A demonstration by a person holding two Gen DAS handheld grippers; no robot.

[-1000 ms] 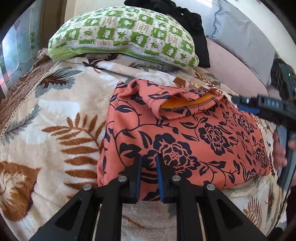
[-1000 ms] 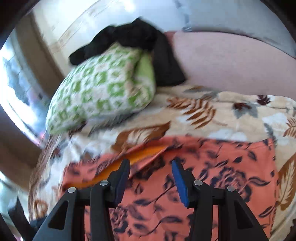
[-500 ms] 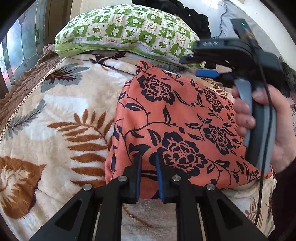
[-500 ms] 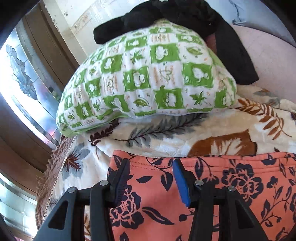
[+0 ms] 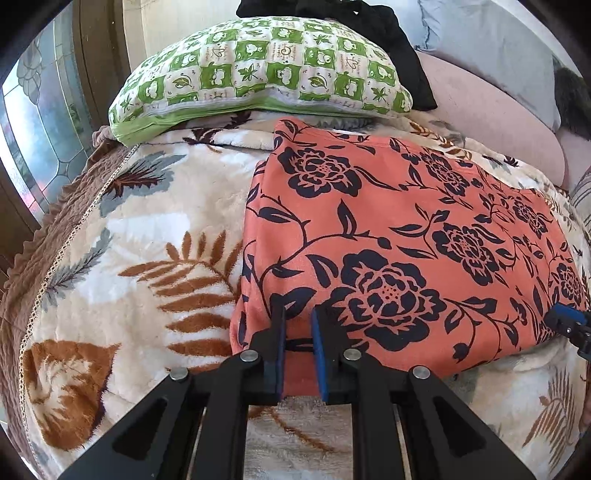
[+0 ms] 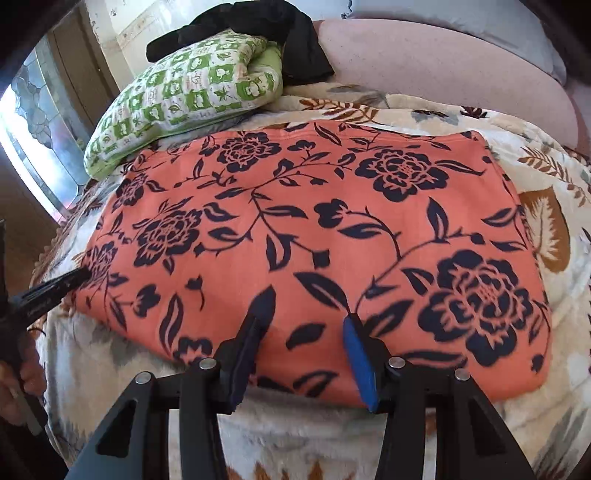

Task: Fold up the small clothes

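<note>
On the leaf-print blanket (image 5: 155,236), left tool (image 5: 297,345) pinches the orange garment (image 5: 406,240); right tool (image 6: 308,347) hovers spread.

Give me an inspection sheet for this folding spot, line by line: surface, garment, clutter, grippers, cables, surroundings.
Surface: leaf-print fleece blanket, soft and uneven.
Job's things: orange floral garment lying folded flat in a rough rectangle on the blanket.
Clutter: green checked pillow beyond the garment; black clothing heaped on the pillow.
Grippers: left gripper at the garment's near edge, jaws narrow with cloth between them, grip uncertain; right gripper open over the near edge.
Cables: nothing seen.
Surroundings: stained-glass window at left; pink cushion behind.
</note>
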